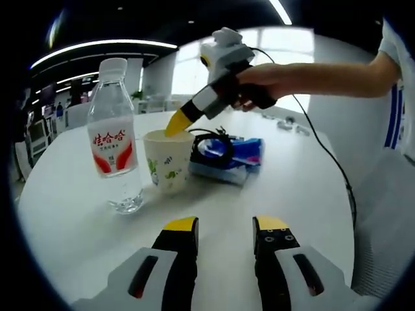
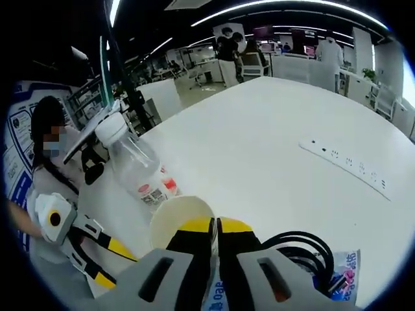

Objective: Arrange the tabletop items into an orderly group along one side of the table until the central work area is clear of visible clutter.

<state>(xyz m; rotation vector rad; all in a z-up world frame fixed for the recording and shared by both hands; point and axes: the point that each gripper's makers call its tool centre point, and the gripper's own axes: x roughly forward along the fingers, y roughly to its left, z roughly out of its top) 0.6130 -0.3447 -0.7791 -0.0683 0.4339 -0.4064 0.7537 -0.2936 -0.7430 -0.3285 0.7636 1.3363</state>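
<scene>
Your right tongs [image 2: 216, 228] are pinched nearly closed on the near rim of the paper cup [image 1: 168, 159], while your left tongs [image 1: 224, 228] hang open and empty over bare counter [image 1: 285, 175]. Just left of that cup stands the water bottle [image 1: 115, 139]; behind it lie a coiled black cable [image 2: 305, 249] and blue packet [image 1: 237, 159]. Drag sideways and the light cup may tip, or knock the bottle over.

A big open office is seen: ceiling light strips [image 2: 272, 8], bright windows [image 1: 285, 48] far back, desks [image 2: 311, 68] beyond.
</scene>
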